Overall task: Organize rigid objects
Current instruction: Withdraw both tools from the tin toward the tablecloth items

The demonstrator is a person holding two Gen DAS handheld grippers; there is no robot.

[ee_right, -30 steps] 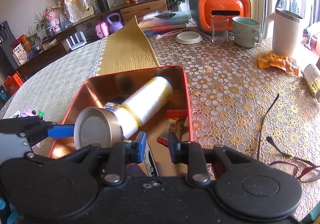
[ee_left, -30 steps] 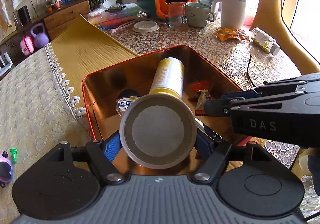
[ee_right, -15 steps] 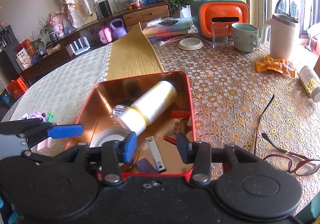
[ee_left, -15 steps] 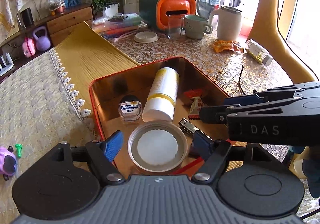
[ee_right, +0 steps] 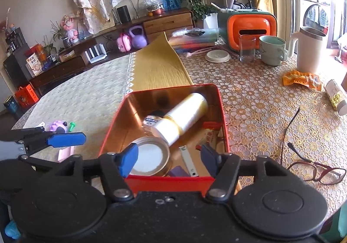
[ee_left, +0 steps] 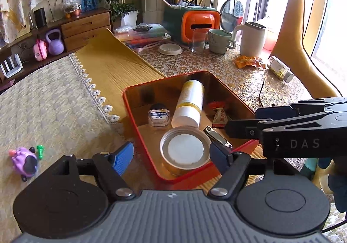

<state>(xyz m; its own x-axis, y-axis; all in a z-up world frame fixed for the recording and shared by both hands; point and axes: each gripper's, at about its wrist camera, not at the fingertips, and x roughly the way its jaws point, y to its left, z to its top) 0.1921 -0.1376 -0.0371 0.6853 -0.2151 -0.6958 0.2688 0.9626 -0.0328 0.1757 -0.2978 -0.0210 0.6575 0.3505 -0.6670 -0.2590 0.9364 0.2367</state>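
**Both grippers spread over the red tin after a deposit**

We held our left gripper [ee_left: 172, 153] with its blue pads wide apart, straddling the near left corner of the red tin [ee_left: 130, 108]; nothing lay between them. The round metal tin [ee_left: 185, 148] with the pale lid sat inside the red tin at its near end, apart from both pads. Just beyond it lay the white-and-yellow bottle [ee_left: 189, 102] on its side, its cap end near or touching the round tin; we could not tell which. A small glass jar [ee_left: 159, 115] stood beside the bottle, a nail clipper [ee_left: 216, 137] lay to the right, and a red snack sachet [ee_left: 220, 116] sat past that.

Our right gripper [ee_right: 169, 158] was likewise spread and empty, poised over the tin's near wall [ee_right: 169, 180].

We judged the loose items outside the tin to be next: the pill bottle [ee_right: 335, 96], the eyeglasses [ee_right: 318, 172], the orange packet [ee_right: 301, 79], or the purple toy [ee_left: 23, 161].

Risks, in our estimate:
- The bottle, lying on its curved side, might roll if the tin were nudged.
- With both grippers crowded over one corner, a careless withdrawal could clip the rim and shift the tin.
- The eyeglasses would handle poorly; a hard pinch could bend the frame.
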